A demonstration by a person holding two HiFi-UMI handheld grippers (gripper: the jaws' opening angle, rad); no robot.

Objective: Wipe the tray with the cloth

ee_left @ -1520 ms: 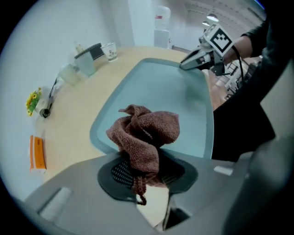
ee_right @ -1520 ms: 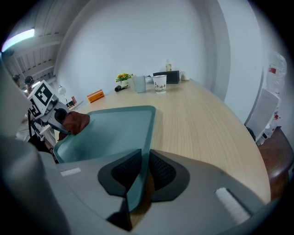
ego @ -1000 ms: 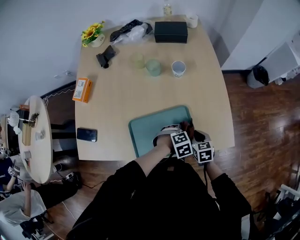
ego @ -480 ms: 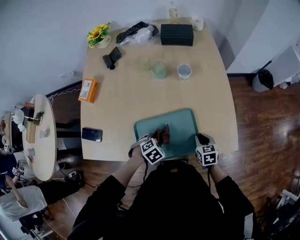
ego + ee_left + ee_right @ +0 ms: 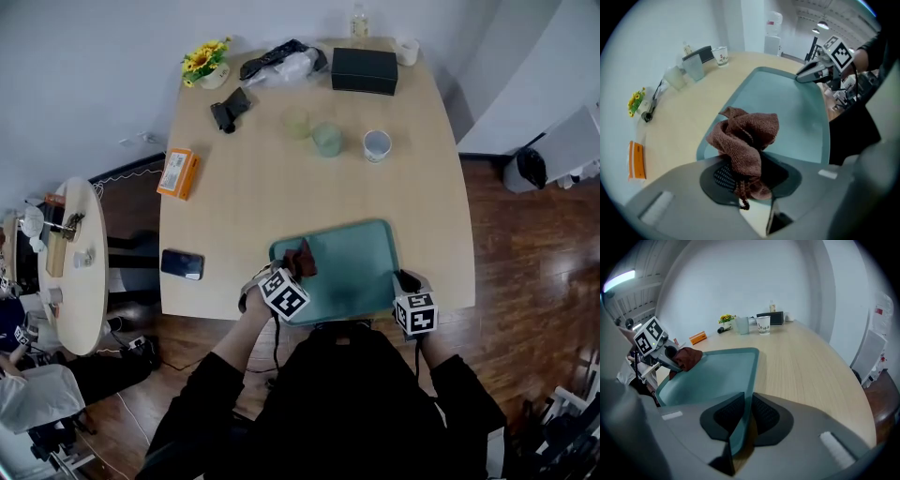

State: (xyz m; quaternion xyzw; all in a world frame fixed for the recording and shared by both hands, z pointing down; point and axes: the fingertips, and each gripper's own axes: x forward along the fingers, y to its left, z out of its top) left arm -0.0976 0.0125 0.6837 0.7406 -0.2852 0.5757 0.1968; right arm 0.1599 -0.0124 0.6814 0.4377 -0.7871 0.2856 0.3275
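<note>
Nearest, the left gripper (image 5: 294, 272) is pointed steeply down, its jaws clamped on the bunched brown cloth (image 5: 747, 136), which is held at the near left corner of the teal tray (image 5: 361, 267). The tray's near right rim is pinched between the jaws of the right gripper (image 5: 743, 416). From the head view both sets of jaws are largely hidden under the marker cubes. Farther off, print on the white cup (image 5: 377, 144) cannot be read.

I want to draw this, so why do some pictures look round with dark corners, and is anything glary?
Left gripper view: a fish-eye lens gives the round picture and dark corners; the brown cloth looks sharp. Right gripper view: same round rim, the teal tray looks bent, a ceiling light shines bright top left. Head view: the table bulges slightly.
</note>
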